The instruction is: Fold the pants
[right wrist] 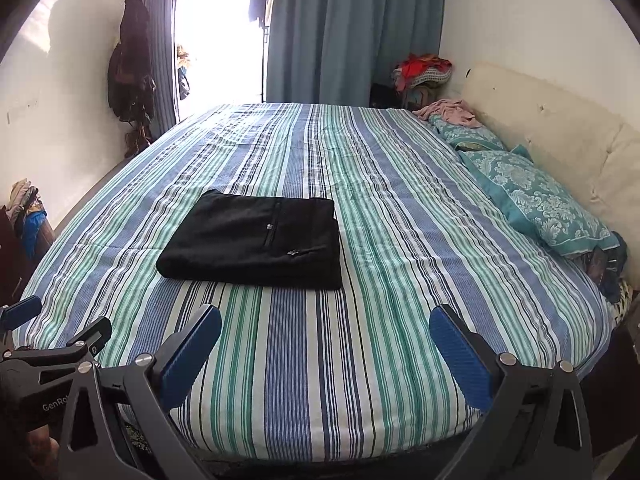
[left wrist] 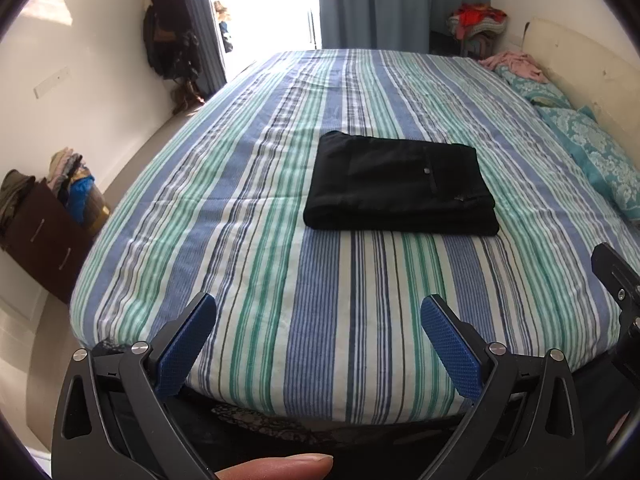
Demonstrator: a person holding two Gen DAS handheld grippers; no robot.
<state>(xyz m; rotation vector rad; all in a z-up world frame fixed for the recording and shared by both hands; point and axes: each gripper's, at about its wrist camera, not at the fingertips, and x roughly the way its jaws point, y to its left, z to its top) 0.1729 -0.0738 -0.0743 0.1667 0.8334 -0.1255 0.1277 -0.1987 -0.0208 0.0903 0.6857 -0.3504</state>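
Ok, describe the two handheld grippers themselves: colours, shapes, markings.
Both match: the left gripper and right gripper have black angular frames with triangular cut-outs and round silver pivot bolts. Each finger ends in a flat blue pad with a fine textured grip surface. White lettering, "GenRo", partly cut off, shows on the left gripper's body. No cables or sleeves are visible.
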